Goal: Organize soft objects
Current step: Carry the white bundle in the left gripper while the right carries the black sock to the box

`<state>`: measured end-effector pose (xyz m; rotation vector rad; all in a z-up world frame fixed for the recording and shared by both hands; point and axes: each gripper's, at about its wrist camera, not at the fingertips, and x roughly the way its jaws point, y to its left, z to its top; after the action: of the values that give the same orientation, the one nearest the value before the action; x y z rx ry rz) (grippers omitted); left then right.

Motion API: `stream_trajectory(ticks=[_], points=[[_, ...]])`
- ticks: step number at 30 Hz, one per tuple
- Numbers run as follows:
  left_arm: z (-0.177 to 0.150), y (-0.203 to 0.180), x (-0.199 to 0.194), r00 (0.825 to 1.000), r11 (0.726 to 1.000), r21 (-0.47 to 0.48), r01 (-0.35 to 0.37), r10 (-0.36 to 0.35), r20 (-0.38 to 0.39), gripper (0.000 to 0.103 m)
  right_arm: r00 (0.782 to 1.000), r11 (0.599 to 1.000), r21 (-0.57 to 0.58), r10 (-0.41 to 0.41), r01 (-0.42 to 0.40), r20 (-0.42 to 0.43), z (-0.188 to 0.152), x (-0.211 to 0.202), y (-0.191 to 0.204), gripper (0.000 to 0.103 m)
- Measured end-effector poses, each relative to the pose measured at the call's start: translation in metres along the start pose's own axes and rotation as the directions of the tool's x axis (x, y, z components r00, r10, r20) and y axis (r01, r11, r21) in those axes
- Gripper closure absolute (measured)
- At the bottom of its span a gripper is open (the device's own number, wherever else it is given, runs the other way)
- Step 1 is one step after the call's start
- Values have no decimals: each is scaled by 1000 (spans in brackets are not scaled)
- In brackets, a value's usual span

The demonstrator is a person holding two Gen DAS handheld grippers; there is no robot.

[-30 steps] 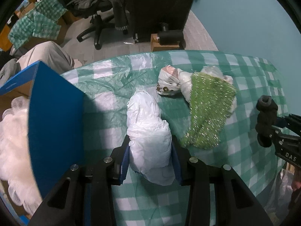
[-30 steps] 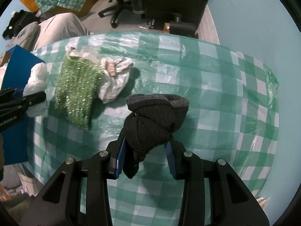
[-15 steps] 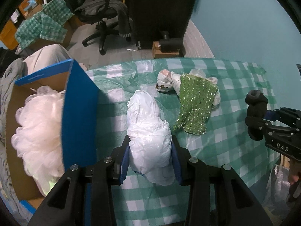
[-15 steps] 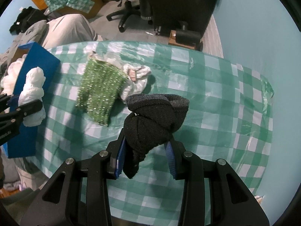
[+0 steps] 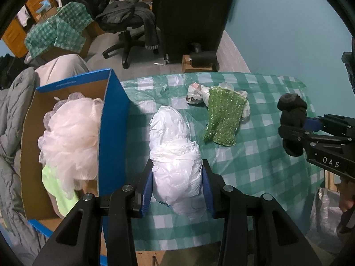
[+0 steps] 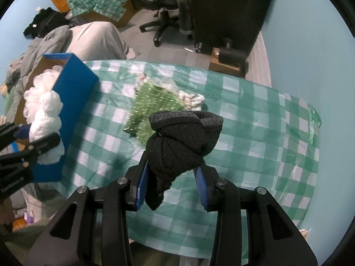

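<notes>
We hold the left gripper (image 5: 177,186) clenched on the white plastic bundle (image 5: 175,153) and the right gripper (image 6: 172,184) on the black sock ball (image 6: 179,146), both lifted off the table (image 5: 266,168), likely bound for the blue box (image 5: 113,133) at left.

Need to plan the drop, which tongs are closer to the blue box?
Left. The left tongs hold a white bag beside the blue box; the right tongs, gripping a black sock, are farther off.

You're in a cluttered spare room used as a workspace: teal walls (image 5: 288,22), an office chair (image 5: 126,26) draped with clothes, a tall black cabinet (image 5: 190,13), cardboard boxes (image 6: 115,15) under checked cloth, wooden shelving (image 5: 13,33), and a tabletop (image 6: 255,119) in green gingham plastic.
</notes>
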<state>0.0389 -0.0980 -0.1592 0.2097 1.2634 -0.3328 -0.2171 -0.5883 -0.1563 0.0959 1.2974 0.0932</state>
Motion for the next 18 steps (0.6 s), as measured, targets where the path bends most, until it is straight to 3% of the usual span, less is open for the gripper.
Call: stream_trajectory(ticks=[18], points=[[-22,45,-48,998,996,-81,-37,41,54,63,996,992,-97,80,-77,28,8,-26,65,66]])
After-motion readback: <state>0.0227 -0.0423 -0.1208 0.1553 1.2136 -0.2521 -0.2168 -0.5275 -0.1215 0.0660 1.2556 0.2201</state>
